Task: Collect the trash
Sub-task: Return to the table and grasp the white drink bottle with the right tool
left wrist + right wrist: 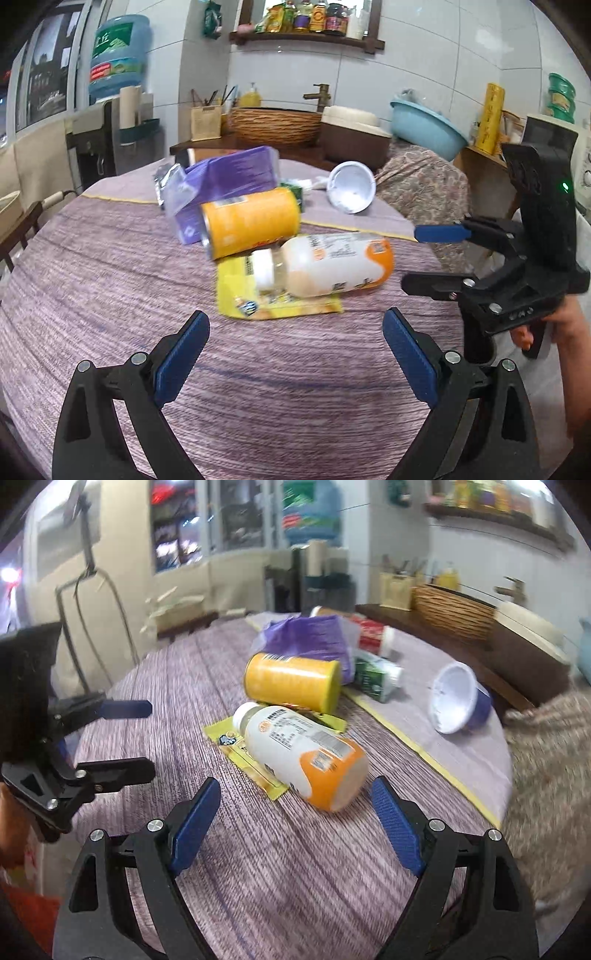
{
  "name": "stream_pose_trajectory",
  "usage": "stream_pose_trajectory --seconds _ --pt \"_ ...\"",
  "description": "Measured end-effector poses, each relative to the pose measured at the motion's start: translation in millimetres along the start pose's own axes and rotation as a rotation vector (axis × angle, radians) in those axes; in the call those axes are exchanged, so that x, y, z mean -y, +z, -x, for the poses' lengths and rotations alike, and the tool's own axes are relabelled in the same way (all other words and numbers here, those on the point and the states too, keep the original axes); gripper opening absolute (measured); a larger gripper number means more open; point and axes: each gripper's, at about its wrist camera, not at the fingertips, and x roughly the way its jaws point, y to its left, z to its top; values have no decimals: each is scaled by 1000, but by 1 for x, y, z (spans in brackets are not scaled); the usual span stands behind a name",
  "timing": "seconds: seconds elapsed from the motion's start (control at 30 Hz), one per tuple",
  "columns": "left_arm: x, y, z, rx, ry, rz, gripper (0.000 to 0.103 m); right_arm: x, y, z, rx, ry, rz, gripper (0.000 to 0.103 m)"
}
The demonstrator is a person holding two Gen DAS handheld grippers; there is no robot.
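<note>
White/orange bottle [301,755] lies on its side mid-table on yellow wrapper [277,301]; long axis runs near-right to far-left, cap far-left in right wrist view. Yellow can [291,681] just behind. Left gripper [295,350] & right gripper [295,819] both wide, nothing between pads.

The near half of the counter [110,295] lay bare under its purple striped cloth, giving both claws open passage up to the trash. The left claw [295,350] and right claw [295,823] hung with jaws spread and nothing between them. First in the way was a white-and-orange bottle [299,753] on its side across a yellow wrapper [236,299]. Touching it behind lay an orange can [251,221], backed against a purple bag [229,173] and a green carton [373,675]. A tipped white cup [452,698] lay well apart to the right, with clear cloth between it and the bottle. A brown box [351,144] closed the far edge.
</note>
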Motion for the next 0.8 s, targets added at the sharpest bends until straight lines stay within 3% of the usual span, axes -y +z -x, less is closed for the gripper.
stream_pose_trajectory --seconds 0.23,0.43,0.47,0.67,0.8 --pt "-19 -9 -3 -27 7 5 94 -19 32 -56 -181 -30 287 83" --pt "-31 -10 -4 -35 -5 40 94 -29 42 -100 -348 2 478 81" --pt "-32 -10 -5 -37 -1 34 94 -30 42 -104 -359 -2 496 75" --pt "-47 -6 -11 -50 -3 49 94 -36 37 -123 -431 -21 587 67" --pt "-50 0 -18 -56 0 34 94 -32 45 -124 -419 -11 542 62"
